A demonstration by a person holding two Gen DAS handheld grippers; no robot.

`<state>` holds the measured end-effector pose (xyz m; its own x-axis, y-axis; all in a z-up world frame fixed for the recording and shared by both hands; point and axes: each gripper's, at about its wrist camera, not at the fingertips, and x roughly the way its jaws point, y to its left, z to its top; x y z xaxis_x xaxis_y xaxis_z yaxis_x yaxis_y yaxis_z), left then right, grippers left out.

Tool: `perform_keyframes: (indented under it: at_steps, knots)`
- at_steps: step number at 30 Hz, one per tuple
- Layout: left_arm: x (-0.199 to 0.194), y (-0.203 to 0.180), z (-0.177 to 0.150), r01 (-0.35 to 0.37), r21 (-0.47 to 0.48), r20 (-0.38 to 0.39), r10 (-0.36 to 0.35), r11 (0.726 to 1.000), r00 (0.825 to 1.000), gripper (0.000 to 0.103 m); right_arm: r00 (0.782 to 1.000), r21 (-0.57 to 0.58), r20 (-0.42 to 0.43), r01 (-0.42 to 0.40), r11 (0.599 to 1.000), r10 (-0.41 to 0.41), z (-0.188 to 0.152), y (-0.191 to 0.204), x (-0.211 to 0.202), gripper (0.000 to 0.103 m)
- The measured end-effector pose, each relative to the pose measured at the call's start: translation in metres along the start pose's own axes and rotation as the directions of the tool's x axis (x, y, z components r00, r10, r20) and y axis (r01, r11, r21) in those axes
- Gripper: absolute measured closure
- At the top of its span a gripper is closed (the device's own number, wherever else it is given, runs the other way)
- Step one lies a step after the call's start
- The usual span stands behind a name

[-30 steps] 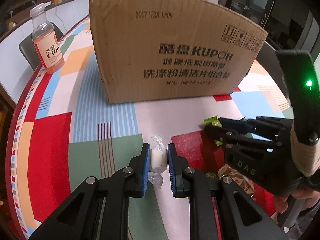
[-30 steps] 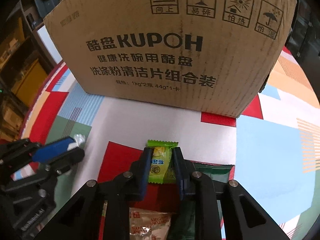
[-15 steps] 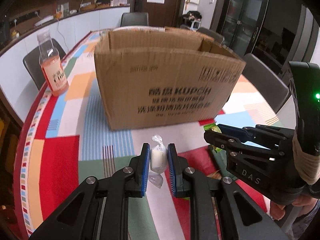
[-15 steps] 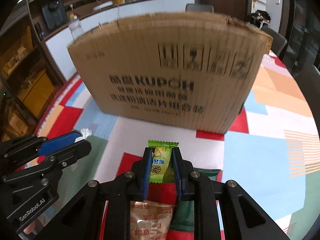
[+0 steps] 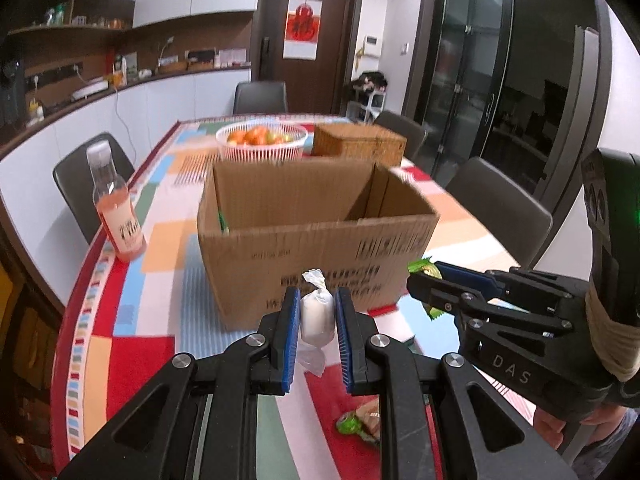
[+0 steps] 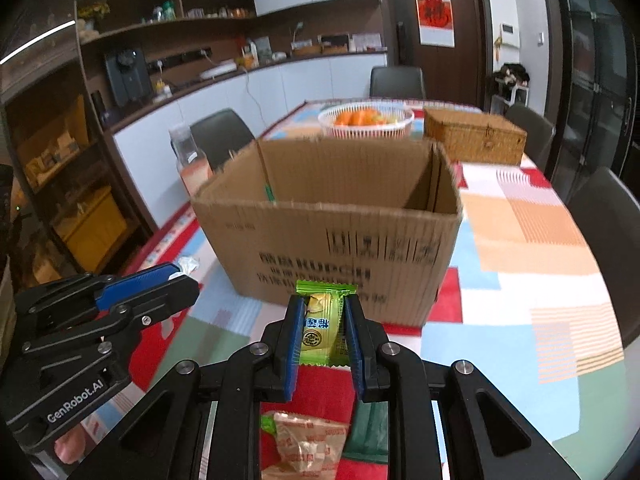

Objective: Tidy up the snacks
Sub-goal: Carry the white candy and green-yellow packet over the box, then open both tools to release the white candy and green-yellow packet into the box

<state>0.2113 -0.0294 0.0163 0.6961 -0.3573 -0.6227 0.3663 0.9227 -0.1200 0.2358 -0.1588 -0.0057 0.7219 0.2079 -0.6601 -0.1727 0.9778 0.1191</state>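
My left gripper (image 5: 317, 316) is shut on a white wrapped candy (image 5: 317, 318), held in the air in front of the open cardboard box (image 5: 316, 236). In the right wrist view that gripper (image 6: 176, 280) shows at the left. My right gripper (image 6: 322, 328) is shut on a green and yellow snack packet (image 6: 322, 326), also lifted before the box (image 6: 340, 224). From the left wrist view the right gripper (image 5: 424, 280) sits to the right with the green packet (image 5: 420, 267) at its tip. The box interior is mostly hidden; a green edge shows inside.
A pink drink bottle (image 5: 116, 216) stands left of the box. Behind it are a white basket of oranges (image 5: 262, 142) and a wicker case (image 6: 474, 134). More snack packets (image 6: 304, 444) lie on the patterned tablecloth below my grippers. Chairs ring the table.
Both grippers have risen off the table with their snacks and tilted up, so the box's open top and the far end of the table have come into view.
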Motion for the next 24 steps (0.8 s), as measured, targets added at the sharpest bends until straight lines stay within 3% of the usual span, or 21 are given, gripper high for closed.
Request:
perform_keyframes:
  at_steps: [13,24]
  knots:
    - [-0.015,-0.012,0.042,-0.001,0.043,0.114,-0.003,0.999,0.993,0.084,0.990,0.015,0.139,0.005,1.000,-0.007,0.036,-0.009,-0.033,0.081]
    - [0.008,-0.005,0.075,-0.037,0.044,0.120,0.032,0.998,0.992,0.084,0.986,0.031,0.166,0.005,1.000,-0.010,0.070,-0.023,-0.020,0.081]
